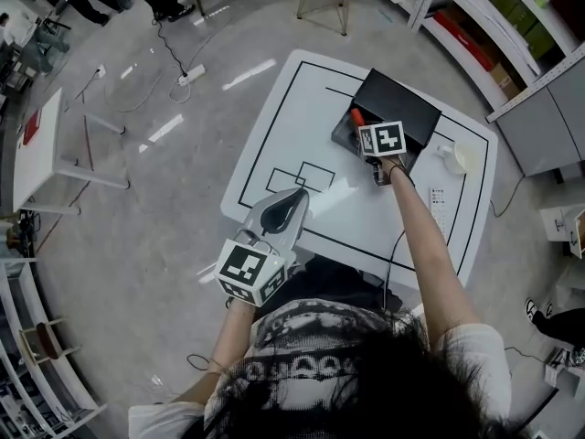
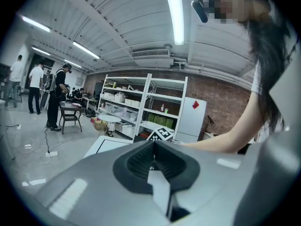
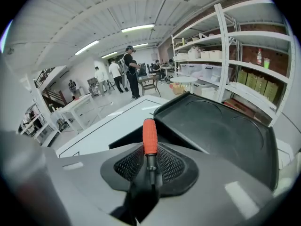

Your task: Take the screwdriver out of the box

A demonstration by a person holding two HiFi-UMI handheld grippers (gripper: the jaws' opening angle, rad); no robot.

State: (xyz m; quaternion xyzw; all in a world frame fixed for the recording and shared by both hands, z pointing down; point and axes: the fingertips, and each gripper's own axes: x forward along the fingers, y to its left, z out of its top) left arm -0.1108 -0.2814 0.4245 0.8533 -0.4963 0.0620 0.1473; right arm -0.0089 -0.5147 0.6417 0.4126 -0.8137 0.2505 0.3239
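Right gripper view: right hand-held gripper (image 3: 149,166) pinching screwdriver (image 3: 150,135) over box (image 3: 221,131); left hand-held gripper (image 2: 154,161) pressed together.

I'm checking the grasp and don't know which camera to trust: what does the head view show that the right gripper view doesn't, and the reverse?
Head view only: the left gripper, held back by the near edge of the white table. Right gripper view only: the right gripper with its jaws closed on the dark shaft of the orange-handled screwdriver. Both: that screwdriver, the open black plastic box and the table.
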